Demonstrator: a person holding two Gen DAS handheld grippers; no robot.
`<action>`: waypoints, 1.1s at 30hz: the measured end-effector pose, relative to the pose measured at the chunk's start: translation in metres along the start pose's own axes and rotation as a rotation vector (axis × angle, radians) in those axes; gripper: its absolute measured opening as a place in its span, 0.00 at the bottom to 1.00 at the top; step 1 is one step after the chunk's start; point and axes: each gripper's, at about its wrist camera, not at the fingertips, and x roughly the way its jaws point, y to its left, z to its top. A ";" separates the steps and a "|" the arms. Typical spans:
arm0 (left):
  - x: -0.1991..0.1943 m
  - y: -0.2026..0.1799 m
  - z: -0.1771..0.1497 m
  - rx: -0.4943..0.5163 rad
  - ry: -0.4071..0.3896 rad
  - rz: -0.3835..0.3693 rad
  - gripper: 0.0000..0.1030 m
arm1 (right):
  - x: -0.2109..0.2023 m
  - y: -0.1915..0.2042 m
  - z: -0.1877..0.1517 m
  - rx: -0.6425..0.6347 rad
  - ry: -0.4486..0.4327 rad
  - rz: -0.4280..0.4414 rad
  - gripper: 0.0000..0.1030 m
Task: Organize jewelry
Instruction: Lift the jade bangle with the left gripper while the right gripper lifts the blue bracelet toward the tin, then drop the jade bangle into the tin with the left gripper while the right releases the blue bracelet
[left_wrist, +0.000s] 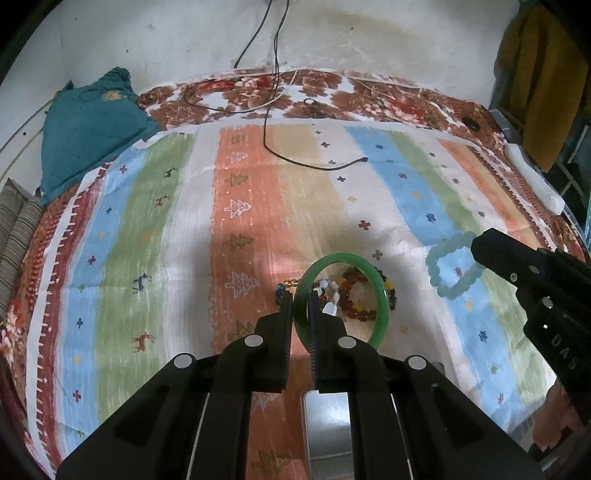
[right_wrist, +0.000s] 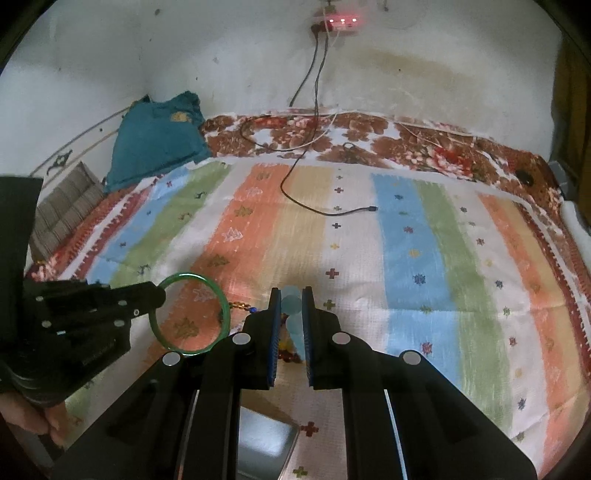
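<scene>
My left gripper (left_wrist: 301, 299) is shut on a green bangle (left_wrist: 382, 295) and holds it above the striped bedcover; the bangle also shows in the right wrist view (right_wrist: 224, 306). Under it lie red, amber and white bead bracelets (left_wrist: 360, 295). My right gripper (right_wrist: 291, 299) is shut on a pale blue bead bracelet (right_wrist: 293, 308), which hangs as a ring in the left wrist view (left_wrist: 452, 264). A grey metal tray (left_wrist: 327, 428) lies below my left gripper and shows in the right wrist view (right_wrist: 264, 443).
A striped patterned cover (left_wrist: 258, 221) spreads over the bed. A black cable (left_wrist: 295, 158) trails from the wall. A teal cloth bag (left_wrist: 88, 125) sits at the back left. A white object (left_wrist: 535, 177) lies at the right edge.
</scene>
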 end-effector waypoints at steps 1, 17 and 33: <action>-0.002 0.000 -0.001 0.000 -0.002 -0.001 0.07 | -0.002 0.000 -0.001 -0.001 -0.002 0.001 0.12; -0.024 -0.006 -0.024 0.013 -0.014 0.021 0.08 | -0.037 0.009 -0.020 -0.028 -0.034 0.015 0.12; -0.046 -0.010 -0.047 0.029 -0.032 0.025 0.08 | -0.059 0.018 -0.040 -0.037 -0.031 0.048 0.12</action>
